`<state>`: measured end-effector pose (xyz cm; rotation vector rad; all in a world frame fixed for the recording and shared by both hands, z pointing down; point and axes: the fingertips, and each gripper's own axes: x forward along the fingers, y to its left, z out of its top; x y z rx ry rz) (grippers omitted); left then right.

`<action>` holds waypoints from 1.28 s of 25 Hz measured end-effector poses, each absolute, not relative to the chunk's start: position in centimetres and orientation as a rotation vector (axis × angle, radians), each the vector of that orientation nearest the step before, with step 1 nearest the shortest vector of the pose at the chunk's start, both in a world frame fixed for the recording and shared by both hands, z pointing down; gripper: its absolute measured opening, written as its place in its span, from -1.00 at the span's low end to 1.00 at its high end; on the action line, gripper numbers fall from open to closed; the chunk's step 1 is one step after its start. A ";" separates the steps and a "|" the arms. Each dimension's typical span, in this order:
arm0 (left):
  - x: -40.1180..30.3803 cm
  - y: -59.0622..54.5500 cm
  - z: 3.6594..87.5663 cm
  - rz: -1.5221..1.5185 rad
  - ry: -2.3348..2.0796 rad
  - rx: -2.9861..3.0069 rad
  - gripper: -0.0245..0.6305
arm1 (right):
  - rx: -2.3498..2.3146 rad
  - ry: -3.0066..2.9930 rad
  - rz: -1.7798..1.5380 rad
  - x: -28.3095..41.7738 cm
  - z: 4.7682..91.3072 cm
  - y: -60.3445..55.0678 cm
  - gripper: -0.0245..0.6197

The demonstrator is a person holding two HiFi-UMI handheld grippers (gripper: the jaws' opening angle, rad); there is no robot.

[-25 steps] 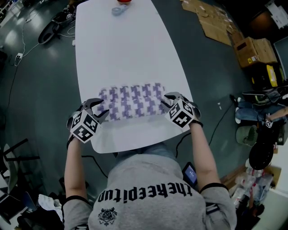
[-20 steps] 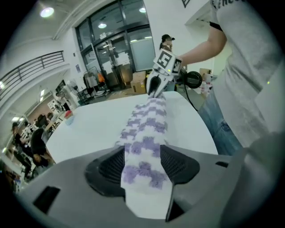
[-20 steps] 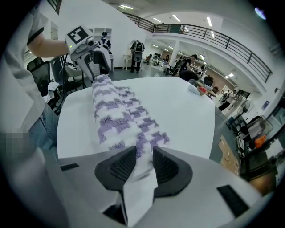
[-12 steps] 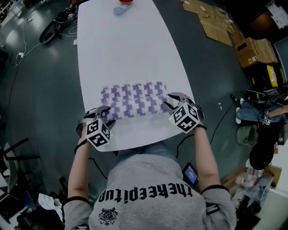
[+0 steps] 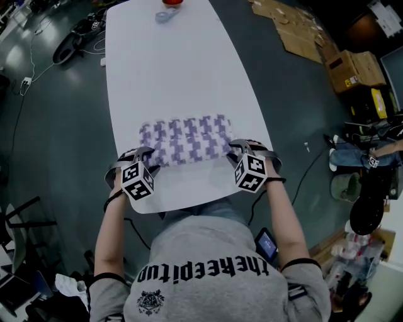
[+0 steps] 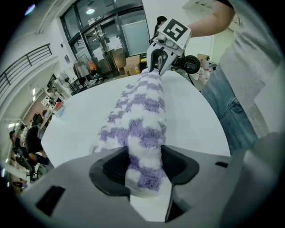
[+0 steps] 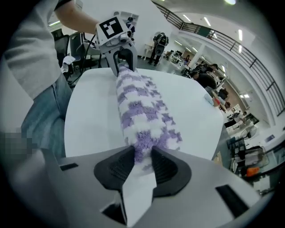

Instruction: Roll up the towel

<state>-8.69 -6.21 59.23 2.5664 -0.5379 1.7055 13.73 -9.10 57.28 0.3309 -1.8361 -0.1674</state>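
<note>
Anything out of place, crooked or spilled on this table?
Nothing stands out. The purple-and-white towel lies in a straight band across the near end of the white table; nothing looks spilled or damaged.

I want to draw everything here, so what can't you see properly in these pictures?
- Head view: the red thing at the far end of the table is cut off by the picture's top edge.
- Head view: the bluish thing beside it is too small to name.
- All views: the towel hides its own underside, and its outer layer hides how many turns are rolled.
</note>
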 end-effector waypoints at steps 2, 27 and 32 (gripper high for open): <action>-8.7 -6.0 59.0 1.697 -0.514 2.569 -0.36 | 0.340 -1.845 -0.150 13.7 57.1 -9.0 -0.63; -8.6 -3.9 56.6 1.441 -0.368 2.587 -0.45 | 0.396 -1.983 0.074 13.9 55.1 -7.3 -0.64; -9.2 -6.2 56.0 1.376 -0.453 2.588 -0.45 | 0.450 -1.991 0.063 13.7 54.8 -9.5 -0.64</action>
